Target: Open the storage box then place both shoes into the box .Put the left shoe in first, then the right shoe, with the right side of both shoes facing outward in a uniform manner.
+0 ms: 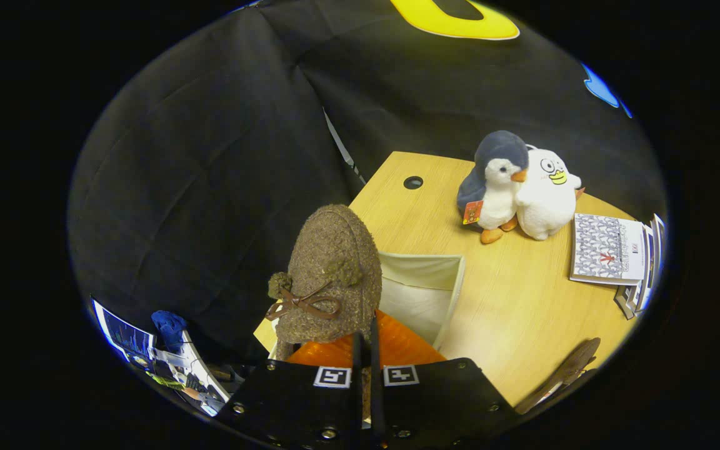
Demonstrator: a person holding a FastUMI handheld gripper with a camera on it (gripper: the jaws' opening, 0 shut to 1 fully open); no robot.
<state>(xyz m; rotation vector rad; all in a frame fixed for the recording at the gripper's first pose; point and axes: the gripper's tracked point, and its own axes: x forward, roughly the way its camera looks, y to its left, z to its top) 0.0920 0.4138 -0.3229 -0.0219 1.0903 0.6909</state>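
We carry a brown fuzzy shoe [329,275], toe up, over the open storage box [425,284] on the wooden table [522,312], our gripper [366,350] clamped on its rim. Judging by this, we are mid-placing; next we must lower it inside, right side outward. The other shoe [563,369] lies near, to the right.

— How many shoes?
— Two: one brown fuzzy shoe [329,281] ahead of the fingers, another [569,365] lying on the table [522,300].
— Boxes?
— One box [425,294], open.
— Toys?
— Two: a penguin [494,184] and a white duck [547,194] (touching each other).
— Booklets?
— A small stack [616,253]; exact number unclear.
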